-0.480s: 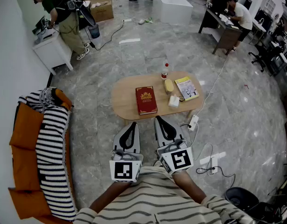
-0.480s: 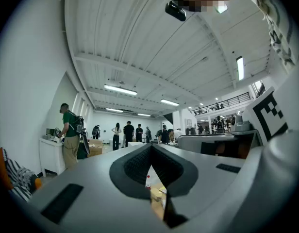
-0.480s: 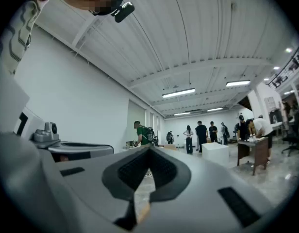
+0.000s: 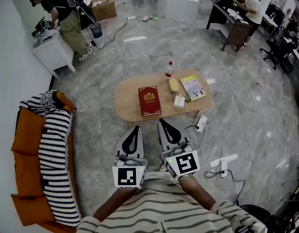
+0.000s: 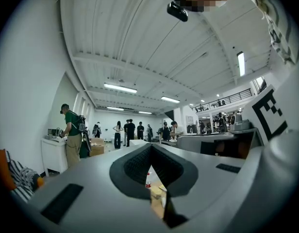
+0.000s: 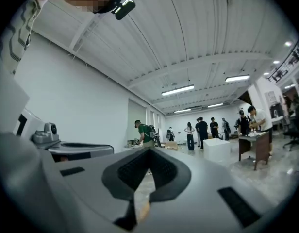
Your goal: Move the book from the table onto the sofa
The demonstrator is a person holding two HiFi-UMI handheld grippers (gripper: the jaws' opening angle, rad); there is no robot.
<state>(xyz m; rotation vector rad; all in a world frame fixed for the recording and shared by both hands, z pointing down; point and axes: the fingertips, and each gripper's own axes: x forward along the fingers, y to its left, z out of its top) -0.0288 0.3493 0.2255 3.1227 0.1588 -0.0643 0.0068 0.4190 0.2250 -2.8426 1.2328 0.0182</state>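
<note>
A red book (image 4: 149, 101) with a gold emblem lies flat on the oval wooden table (image 4: 124, 101), near its front edge. Both grippers are held level in front of my chest, short of the table and side by side. The left gripper (image 4: 135, 128) is shut and empty, its tip a little short of the table's front edge. The right gripper (image 4: 161, 121) is also shut and empty, its tip near the table edge below the book. In the left gripper view the closed jaws (image 5: 150, 147) point over the table. The sofa (image 4: 25, 130), orange with a striped blanket (image 4: 55, 149), stands at my left.
The table also holds a bottle (image 4: 169, 69), a yellow booklet (image 4: 193, 87), a yellow object (image 4: 174, 85) and a small white box (image 4: 178, 101). A power strip (image 4: 201, 125) and cables lie on the floor at right. People stand at desks farther back.
The head view has shifted slightly, so the table sits a touch higher in the picture. Both grippers stay shut and side by side; the book has not moved.
</note>
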